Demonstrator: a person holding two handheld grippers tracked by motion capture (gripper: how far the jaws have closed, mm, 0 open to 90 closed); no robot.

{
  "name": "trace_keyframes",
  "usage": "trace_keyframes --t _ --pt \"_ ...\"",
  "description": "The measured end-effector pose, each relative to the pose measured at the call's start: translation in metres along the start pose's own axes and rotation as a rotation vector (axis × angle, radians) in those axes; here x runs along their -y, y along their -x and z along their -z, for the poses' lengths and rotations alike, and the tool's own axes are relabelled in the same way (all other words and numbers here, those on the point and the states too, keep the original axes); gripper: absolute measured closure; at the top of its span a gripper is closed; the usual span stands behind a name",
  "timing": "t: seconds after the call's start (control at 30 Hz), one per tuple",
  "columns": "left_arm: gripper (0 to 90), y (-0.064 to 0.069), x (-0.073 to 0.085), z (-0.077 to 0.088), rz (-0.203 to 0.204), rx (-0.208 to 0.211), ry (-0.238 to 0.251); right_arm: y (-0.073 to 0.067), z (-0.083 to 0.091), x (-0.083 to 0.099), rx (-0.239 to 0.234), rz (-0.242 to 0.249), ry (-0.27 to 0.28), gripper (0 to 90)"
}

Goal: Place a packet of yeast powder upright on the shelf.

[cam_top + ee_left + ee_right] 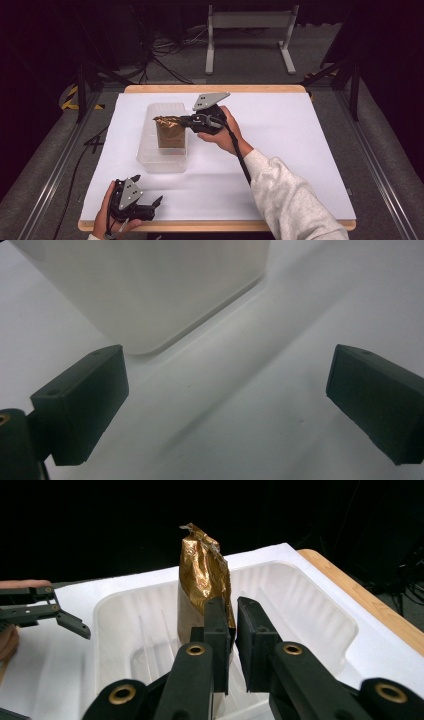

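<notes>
- Leftmost, at table's near edge: left gripper [150, 204] in left hand [104, 216], jaws spread wide with nothing between, resting on white table cover [300, 150]; grey plate on top.
- Seen from left gripper view: 2 black jaws far apart, bare white surface between, rounded corner of clear plastic bin [150, 295] just ahead, not touching.
- Next, left of centre: clear plastic bin [162, 160], open top, long side running away from the person.
- Inside bin, toward its far half: gold foil bag [170, 132], upright, crumpled top edge rising above the rim; bin walls all round it.
- Then right gripper [186, 120], reaching over bin's right rim from right hand [225, 132], jaws nearly closed on gold foil bag's top edge; cable trailing along grey sleeve [295, 200].
- Right gripper view: jaws [232, 630] narrow, pinching gold foil bag [202, 580] at its side seam; left gripper [75, 625] far off at left.
- Beyond table: dark floor, cables, white frame legs [250, 40].
</notes>
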State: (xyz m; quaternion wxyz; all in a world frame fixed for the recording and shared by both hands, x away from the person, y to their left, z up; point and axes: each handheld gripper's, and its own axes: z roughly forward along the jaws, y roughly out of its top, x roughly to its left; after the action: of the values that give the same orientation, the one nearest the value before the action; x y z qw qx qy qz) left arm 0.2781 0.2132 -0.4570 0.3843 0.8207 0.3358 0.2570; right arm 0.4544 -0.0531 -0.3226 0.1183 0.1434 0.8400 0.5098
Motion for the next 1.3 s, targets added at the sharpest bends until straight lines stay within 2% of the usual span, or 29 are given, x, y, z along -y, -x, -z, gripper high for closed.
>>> trace_keyframes --t 0.47,0.7,0.93,1.3 --pt "4.2 0.000 0.000 0.001 -0.002 0.001 0.000 -0.001 0.004 -0.001 0.014 -0.003 -0.014 78.6" --pt "4.3 0.001 0.000 0.000 0.003 0.002 0.003 -0.001 0.011 -0.002 0.036 0.007 -0.033 72.3" --pt "4.4 0.001 -0.001 0.000 -0.013 0.002 0.000 -0.002 0.020 -0.005 0.065 0.011 -0.038 66.6" --pt "4.4 0.002 -0.001 0.000 -0.005 0.001 0.000 -0.001 0.040 -0.004 0.114 0.020 -0.055 58.7"
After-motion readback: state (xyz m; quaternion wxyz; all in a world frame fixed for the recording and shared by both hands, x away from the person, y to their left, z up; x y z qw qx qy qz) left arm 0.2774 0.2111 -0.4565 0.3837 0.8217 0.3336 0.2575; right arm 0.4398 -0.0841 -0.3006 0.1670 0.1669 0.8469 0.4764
